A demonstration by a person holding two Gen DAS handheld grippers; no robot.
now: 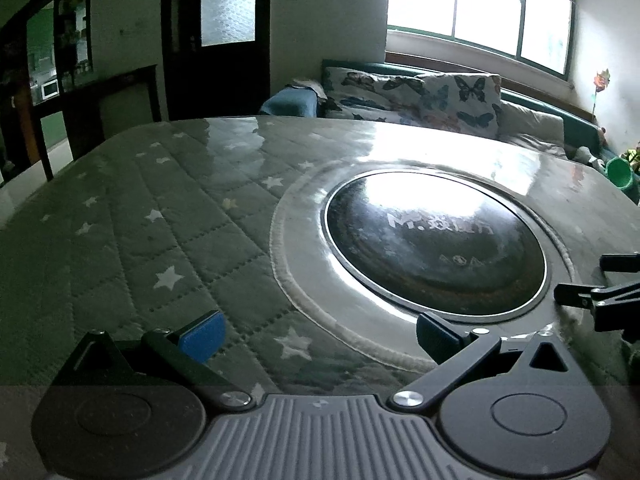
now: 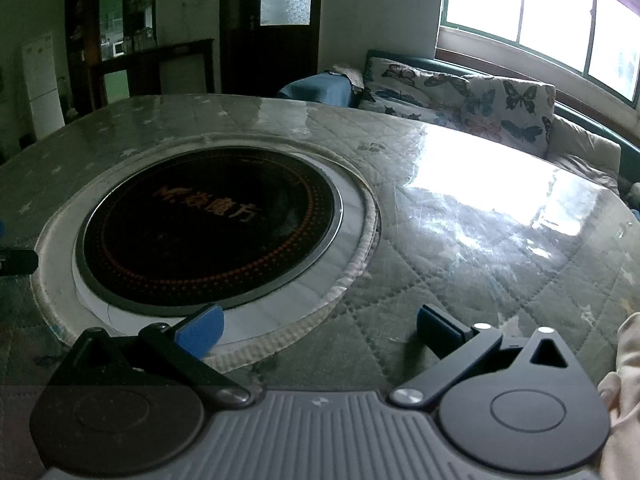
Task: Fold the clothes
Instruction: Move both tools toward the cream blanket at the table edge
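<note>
In the left wrist view, a dark cabinet (image 1: 36, 80) fills the upper left of the frame, and a dark door (image 1: 218, 36) stands just right of it. Below them spreads the table (image 1: 132, 220) with its green quilted star-print cover under a glossy sheet. Along the bottom edge the left gripper (image 1: 318, 336) hovers over the table with its jaws wide apart and nothing between the blue pads (image 1: 204, 336). Right of centre sits a round black cooktop (image 1: 436, 248) set into the table. A sofa with butterfly cushions (image 1: 440, 96) lies under the bright window (image 1: 480, 4) at the upper right. Part of the right gripper (image 1: 600, 292) pokes in at the right edge.

In the right wrist view, the cooktop (image 2: 208, 228) sits left of centre. The right gripper (image 2: 318, 330) is also spread wide and empty at the bottom. A pale cloth (image 2: 624, 364), possibly the garment, shows only at the lower right edge; I cannot tell what it is.
</note>
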